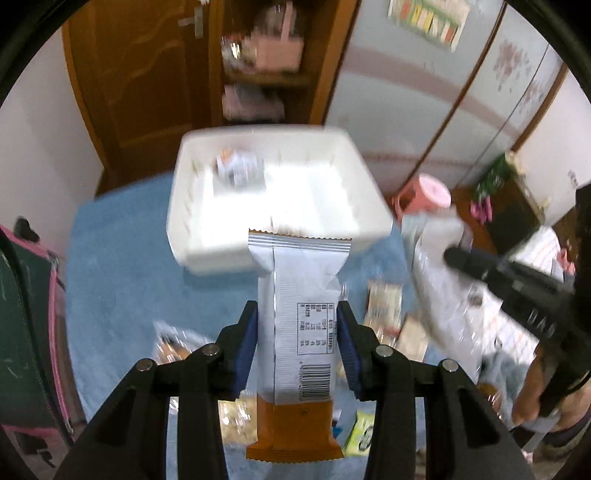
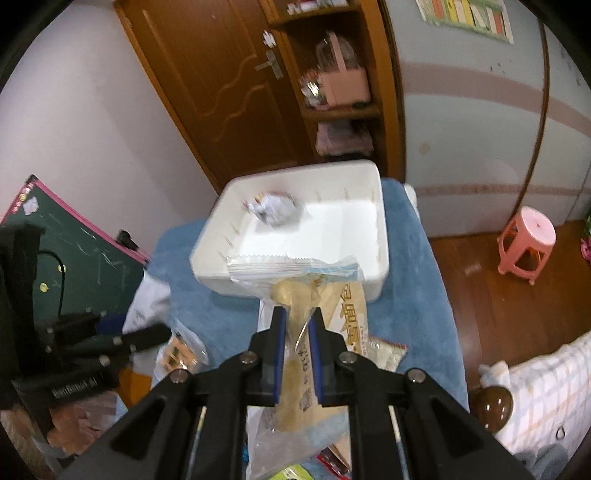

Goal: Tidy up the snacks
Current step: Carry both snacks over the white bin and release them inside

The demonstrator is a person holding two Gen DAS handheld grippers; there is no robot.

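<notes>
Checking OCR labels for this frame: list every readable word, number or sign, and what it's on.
"GenRobot.AI": on the body of the left hand-held gripper, right wrist view; blurred, a likely reading.
Nutrition table and barcode on the white-and-orange bar wrapper: too small to read.
Large Chinese characters on the clear snack bag in the right hand-held gripper: not legible.
Wall poster: blurred, unreadable.

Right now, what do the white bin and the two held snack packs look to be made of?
White bin: likely rigid plastic, smooth and slightly glossy, with moulded wall slots. Snack bar wrapper in the left gripper: printed film, crimped zigzag ends. Clear snack packet in the right gripper: transparent crinkled plastic film, contents visible.
</notes>
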